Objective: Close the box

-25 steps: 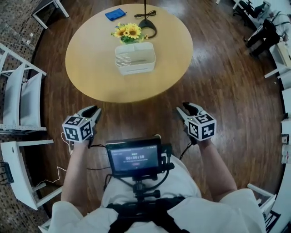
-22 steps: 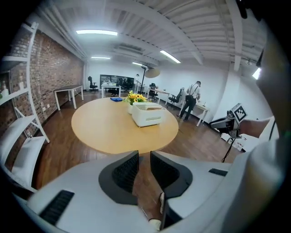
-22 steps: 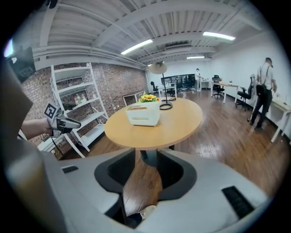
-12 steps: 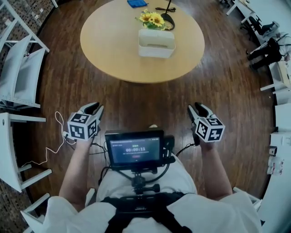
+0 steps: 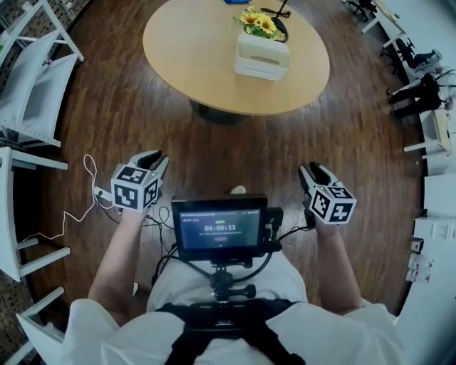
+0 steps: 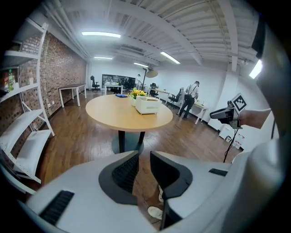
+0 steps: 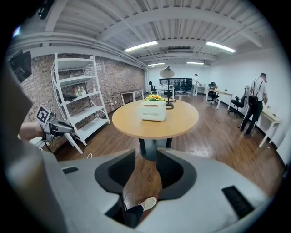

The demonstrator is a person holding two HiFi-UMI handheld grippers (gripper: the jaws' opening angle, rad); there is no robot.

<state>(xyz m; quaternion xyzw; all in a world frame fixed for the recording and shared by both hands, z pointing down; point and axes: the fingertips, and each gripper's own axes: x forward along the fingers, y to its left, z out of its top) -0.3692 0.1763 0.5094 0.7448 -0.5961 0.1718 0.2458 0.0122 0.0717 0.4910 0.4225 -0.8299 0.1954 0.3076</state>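
The white box [image 5: 262, 57] stands on the round wooden table [image 5: 192, 50], far ahead of me, with yellow flowers [image 5: 258, 21] right behind it. It also shows as a white box [image 6: 147, 105] in the left gripper view and a white box [image 7: 153, 110] in the right gripper view. My left gripper [image 5: 158, 158] and right gripper [image 5: 308, 171] hang over the wooden floor, well short of the table. The left gripper [image 6: 144, 159] has a gap between its pads with only floor showing through. So does the right gripper [image 7: 146, 166]. Neither holds anything.
White shelving [image 5: 28, 78] stands at the left and a white shelf rack [image 7: 77, 100] by the brick wall. A thin cable [image 5: 78, 207] lies on the floor. A screen rig [image 5: 221, 228] sits at my chest. People [image 7: 253, 104] stand at desks on the right.
The table and box have slid up and to the right in the head view and look farther off. Both grippers keep their places in front of me, jaws unchanged.
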